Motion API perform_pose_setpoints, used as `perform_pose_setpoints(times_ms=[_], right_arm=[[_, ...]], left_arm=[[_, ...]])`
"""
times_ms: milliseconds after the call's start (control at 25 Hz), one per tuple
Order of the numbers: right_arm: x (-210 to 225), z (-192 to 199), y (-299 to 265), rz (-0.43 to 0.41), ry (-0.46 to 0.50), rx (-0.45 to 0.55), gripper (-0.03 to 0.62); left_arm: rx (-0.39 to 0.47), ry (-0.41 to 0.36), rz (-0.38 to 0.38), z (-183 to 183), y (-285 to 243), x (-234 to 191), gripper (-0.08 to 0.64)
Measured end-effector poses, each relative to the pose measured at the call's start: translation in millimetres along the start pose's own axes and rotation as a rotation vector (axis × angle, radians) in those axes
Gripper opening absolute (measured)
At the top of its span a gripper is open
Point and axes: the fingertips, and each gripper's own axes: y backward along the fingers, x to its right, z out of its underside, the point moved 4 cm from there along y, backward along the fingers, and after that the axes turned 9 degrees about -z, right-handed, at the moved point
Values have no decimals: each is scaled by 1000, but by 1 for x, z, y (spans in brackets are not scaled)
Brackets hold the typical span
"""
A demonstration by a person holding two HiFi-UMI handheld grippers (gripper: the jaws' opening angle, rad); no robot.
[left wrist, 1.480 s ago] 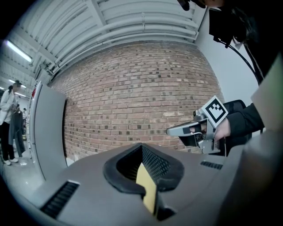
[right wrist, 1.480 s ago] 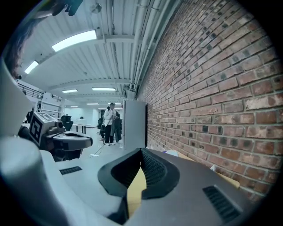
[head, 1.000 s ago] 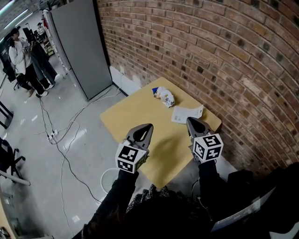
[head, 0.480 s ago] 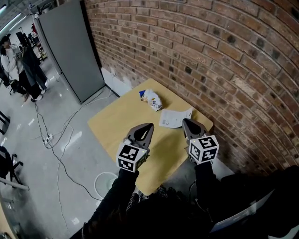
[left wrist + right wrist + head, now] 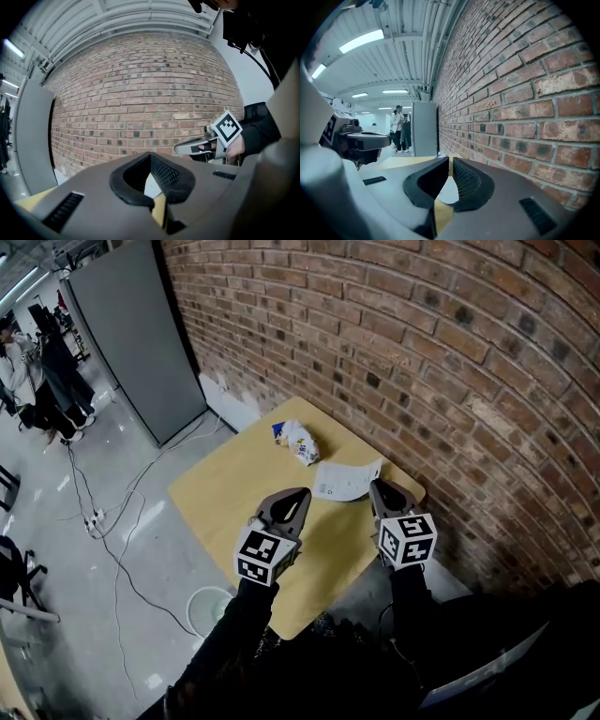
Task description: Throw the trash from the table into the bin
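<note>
A red brick wall runs along the right, with white skirting at its foot. A square yellow table stands against it on a glossy grey floor where cables trail. A tall grey cabinet stands farther along. Strip lights line the ribbed ceiling.

Bright, even indoor light from ceiling tubes, at 10 o'clock in right gripper view; cool bluish cast toward 9 o'clock there. Soft, faint shadow on table, just below centre of head view. Pale sheen on floor at 9 o'clock. Heavy fisheye throughout: brick wall courses bowed, black corners in both gripper views. Near jaws soft, distant brick sharper.
</note>
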Motion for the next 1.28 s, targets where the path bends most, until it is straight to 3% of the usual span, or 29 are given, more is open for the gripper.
perform_pose_setpoints(times_ms=[160,280,520,680,840,1120,1280], right_arm=[[16,14,-8,57,-50,-31,22],[27,22,-16,111,-75,-51,133],[43,43,-33,164,-128,-101,210],[54,59,-43,184,-258,-125,212],[59,79,-56,193,-323,-175,212],[66,100,-69,201,-349,-236,210],[59,106,-77,147,-354,-276,207]], left_arm=[[-10,-5,-4,3,-2,-3,5],[-18,-11,-5,6,-2,-6,5],[-29,-19,-30,9,5,-18,5],[-48,-26,-43,13,13,-24,5],[-76,-20,-62,24,21,-29,5],[-89,-32,-91,26,34,-40,5],[-108,-11,-118,34,45,-48,5]])
